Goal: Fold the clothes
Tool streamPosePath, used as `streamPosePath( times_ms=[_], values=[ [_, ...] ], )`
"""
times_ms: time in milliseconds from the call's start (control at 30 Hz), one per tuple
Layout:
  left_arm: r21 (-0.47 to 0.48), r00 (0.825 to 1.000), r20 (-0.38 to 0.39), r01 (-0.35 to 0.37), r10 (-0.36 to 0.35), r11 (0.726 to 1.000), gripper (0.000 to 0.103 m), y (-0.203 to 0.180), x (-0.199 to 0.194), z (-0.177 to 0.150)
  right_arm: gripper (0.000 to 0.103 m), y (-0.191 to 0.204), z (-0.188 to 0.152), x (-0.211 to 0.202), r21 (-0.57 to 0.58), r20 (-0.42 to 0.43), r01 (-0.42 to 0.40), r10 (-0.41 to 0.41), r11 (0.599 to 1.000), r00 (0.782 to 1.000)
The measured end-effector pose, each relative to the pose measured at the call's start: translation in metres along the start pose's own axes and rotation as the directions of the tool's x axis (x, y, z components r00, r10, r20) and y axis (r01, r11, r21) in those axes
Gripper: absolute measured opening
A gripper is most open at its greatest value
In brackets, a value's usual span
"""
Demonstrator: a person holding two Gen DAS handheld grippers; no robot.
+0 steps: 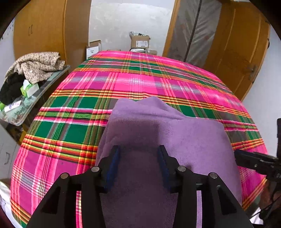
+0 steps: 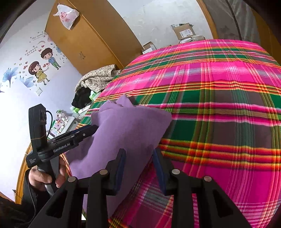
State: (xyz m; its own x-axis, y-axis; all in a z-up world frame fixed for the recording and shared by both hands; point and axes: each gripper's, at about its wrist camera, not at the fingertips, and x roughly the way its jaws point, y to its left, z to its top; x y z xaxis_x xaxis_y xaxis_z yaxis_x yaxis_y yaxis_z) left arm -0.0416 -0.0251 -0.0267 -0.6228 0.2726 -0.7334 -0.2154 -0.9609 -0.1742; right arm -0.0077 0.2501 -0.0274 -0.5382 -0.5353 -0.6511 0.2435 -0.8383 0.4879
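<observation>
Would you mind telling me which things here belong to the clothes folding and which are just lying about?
Part of the job:
- purple cloth, lying on the plaid bedspread
- left gripper, jaws apart over the cloth
- right gripper, jaws apart at the cloth's edge

Just lying about:
- floral garment heaped on the side table
- cardboard boxes by the far wall
- plastic bag on the wardrobe

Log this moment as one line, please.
purple cloth folded on plaid bedspread | left gripper jaws open above it | right gripper jaws open at its edge

Bright, even light; fisheye-bent edges, dark vignetted corners
</observation>
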Motion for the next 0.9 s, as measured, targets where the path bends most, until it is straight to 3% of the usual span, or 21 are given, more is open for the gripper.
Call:
streamPosePath(
  times_ms=[233, 467, 700, 900],
  values=[
    [-0.03, 0.998, 0.026, 0.061, -0.06, 0.998, 0.046, 0.016, -0.014, -0.014, 0.034, 0.001, -0.003, -0.001, 0.003, -0.012, -0.015, 0.015, 1.0, 1.0],
    [-0.008, 0.998, 0.041, 0.044, -0.043, 0.999, 0.047, 0.012, -0.012, -0.018, 0.035, -0.009, 0.001, 0.003, 0.087, -0.004, -0.084, 0.085, 0.993, 0.996],
    [-0.006, 0.998, 0.049, 0.041, -0.041, 0.999, 0.05, 0.011, -0.01, -0.019, 0.055, -0.016, -0.003, 0.017, 0.139, -0.042, -0.087, 0.094, 0.986, 0.995],
    [0.043, 0.998, 0.056, 0.025, -0.028, 0.999, 0.056, 0.004, -0.009, -0.021, 0.061, -0.01, -0.002, 0.022, 0.118, -0.032, -0.077, 0.081, 0.99, 0.996]
  ],
)
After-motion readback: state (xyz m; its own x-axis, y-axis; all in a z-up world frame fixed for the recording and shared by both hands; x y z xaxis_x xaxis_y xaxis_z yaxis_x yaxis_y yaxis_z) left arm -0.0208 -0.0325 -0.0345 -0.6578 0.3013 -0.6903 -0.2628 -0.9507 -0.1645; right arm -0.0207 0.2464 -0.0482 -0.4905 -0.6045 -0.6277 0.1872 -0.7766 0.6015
